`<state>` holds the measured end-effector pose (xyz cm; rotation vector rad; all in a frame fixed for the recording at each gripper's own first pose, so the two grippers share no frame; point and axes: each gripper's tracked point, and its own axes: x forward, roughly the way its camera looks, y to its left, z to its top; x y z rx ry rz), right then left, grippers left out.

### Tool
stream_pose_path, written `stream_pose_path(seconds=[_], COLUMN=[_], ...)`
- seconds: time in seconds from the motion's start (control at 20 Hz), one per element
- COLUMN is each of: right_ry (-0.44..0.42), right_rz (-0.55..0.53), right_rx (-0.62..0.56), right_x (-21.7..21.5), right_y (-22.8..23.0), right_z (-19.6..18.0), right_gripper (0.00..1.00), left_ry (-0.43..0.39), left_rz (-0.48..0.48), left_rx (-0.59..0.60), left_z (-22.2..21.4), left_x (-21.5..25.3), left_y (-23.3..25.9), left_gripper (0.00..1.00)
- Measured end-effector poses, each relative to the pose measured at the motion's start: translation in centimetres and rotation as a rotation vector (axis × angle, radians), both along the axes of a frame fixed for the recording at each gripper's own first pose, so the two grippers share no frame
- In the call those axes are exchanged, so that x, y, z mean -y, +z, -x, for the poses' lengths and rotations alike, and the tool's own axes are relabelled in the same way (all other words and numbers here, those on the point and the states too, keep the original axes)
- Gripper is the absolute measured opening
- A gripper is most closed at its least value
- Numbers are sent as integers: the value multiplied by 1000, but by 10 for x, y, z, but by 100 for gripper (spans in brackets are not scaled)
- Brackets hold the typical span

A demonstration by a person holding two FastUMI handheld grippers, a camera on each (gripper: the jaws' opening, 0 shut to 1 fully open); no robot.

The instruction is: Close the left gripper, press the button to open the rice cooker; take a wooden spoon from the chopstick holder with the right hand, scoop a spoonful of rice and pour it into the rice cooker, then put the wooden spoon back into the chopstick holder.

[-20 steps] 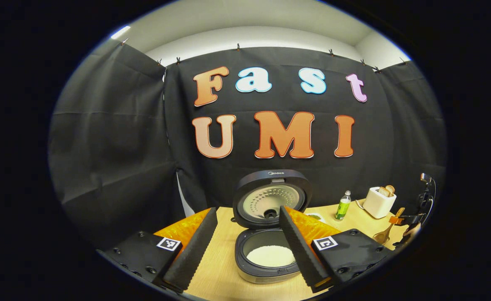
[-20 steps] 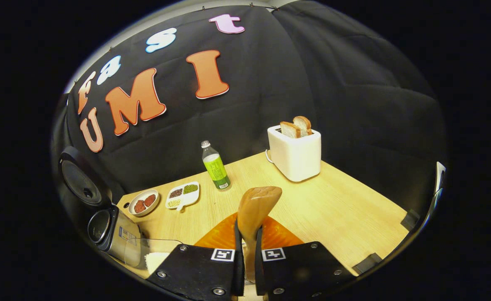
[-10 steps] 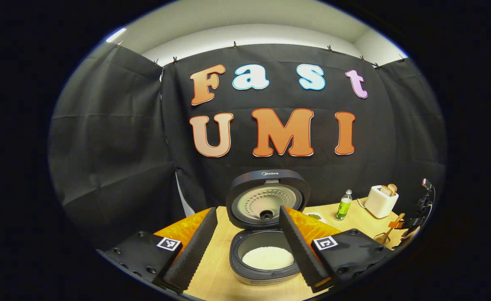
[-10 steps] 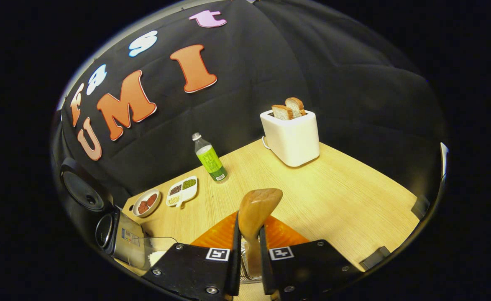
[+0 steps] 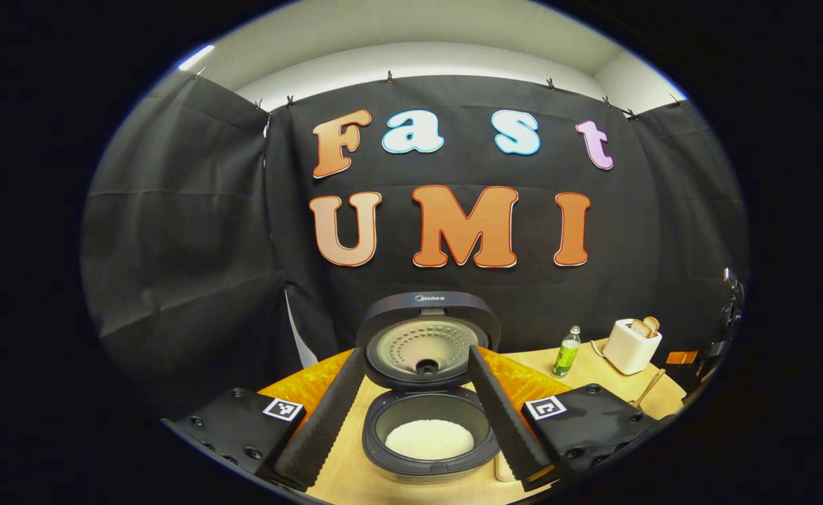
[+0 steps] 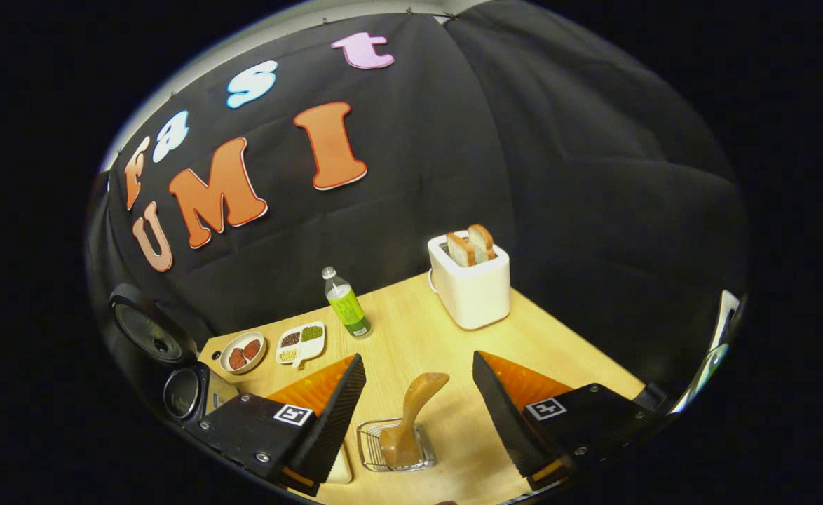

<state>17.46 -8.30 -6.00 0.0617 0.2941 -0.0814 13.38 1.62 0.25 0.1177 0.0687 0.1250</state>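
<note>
- Left hand-held gripper [image 5: 415, 414]: fingers spread wide, nothing between them; hovers over near edge of worktop [image 5: 597, 368], facing the booth wall.
- Rice cooker [image 5: 427, 435]: straight ahead at 12 o'clock between the L fingers, lid [image 5: 427, 340] standing up open, white rice [image 5: 429, 440] lying in the inner pot.
- In left gripper view, at 3 o'clock of cooker: green bottle [image 5: 565, 352], then white toaster [image 5: 631, 345] w/ bread slices up top.
- Right hand-held gripper [image 6: 418, 410]: fingers wide apart, gripping nothing, well clear of the spoon on both sides.
- Wooden spoon [image 6: 412, 417]: stands in the wire chopstick holder [image 6: 394, 446], handle end down in the basket, bowl end up and leaning toward 1 o'clock. Not touched by either finger.
- Chopstick holder sits on worktop at 6 o'clock in right gripper view, between the 2 R fingers.
- Right gripper view, far side: toaster at 1 o'clock, bottle at 11 o'clock, white divided dish [image 6: 300, 344] w/ grains and small round dish [image 6: 242, 352] w/ reddish pieces at 10 o'clock.
- Cooker seen at 9 o'clock edge of right gripper view, lid up; partly cut off by R finger mount.
</note>
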Motion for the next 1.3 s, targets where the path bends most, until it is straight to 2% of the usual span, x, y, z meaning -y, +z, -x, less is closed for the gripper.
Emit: stream_pose_path(seconds=[0.25,0.5,0.65,0.7,0.95,1.05,1.25,1.3], right_ry=[56,91,100,98,75,64,53,51], right_rz=[124,206,202,198,184,184,163,158], right_rx=[96,154,159,164,184,188,180,180], right_x=[-10,-12,-12,-11,-1,3,5,4], right_y=[60,84,90,92,102,103,102,102], right_z=[14,23,27,29,33,35,38,38], right_gripper=[95,95,95,95,95,95,95,95], left_ry=[-15,-15,-30,-39,-24,-8,-13,-10], left_rz=[1,17,18,22,45,22,51,49], left_rx=[31,0,-10,-16,-62,-95,-125,-135], left_z=[-38,-99,-138,-150,-199,-210,-224,-225], left_x=[20,37,41,42,24,14,5,1], left_y=[28,58,75,77,69,57,38,33], left_gripper=[97,99,100,96,99,99,97,100])
